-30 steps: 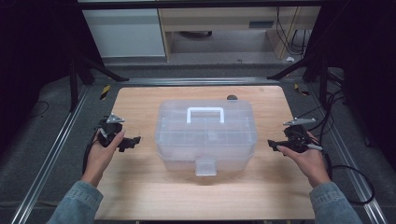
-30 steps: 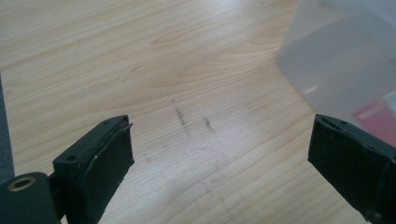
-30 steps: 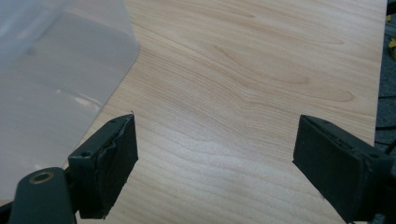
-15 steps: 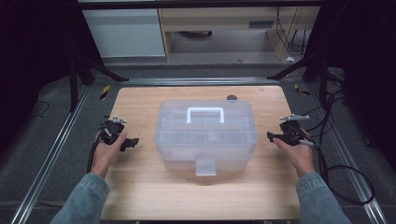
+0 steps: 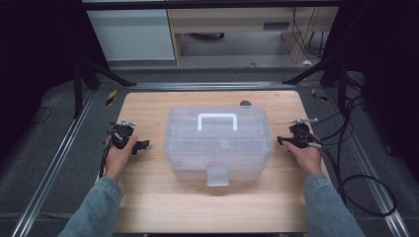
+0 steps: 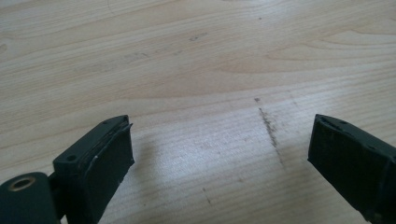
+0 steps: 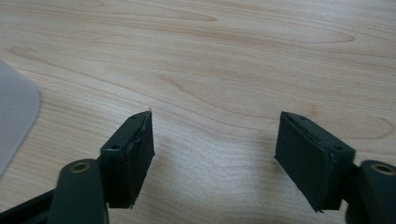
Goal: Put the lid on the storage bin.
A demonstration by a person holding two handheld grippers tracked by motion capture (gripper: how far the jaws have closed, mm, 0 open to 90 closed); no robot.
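High view: two claws sitting either side of a clear plastic box (image 5: 218, 145) at the middle of the wooden counter (image 5: 158, 207).
Left claw (image 5: 141, 146) is resting near the box's left side, apart from it, jaws pointing toward it; left gripper view is showing those jaws spread wide over bare wood, gripping nothing. Right claw (image 5: 281, 141) is sitting just beside the box's right side, not touching; right gripper view is showing jaws wide apart and empty, with a corner of the box (image 7: 14, 116) at the frame's left edge. Box lid is lying closed, white handle (image 5: 217, 120) flat on top, front latch (image 5: 218, 177) facing the person. A small dark object (image 5: 245, 103) is lying behind the box.
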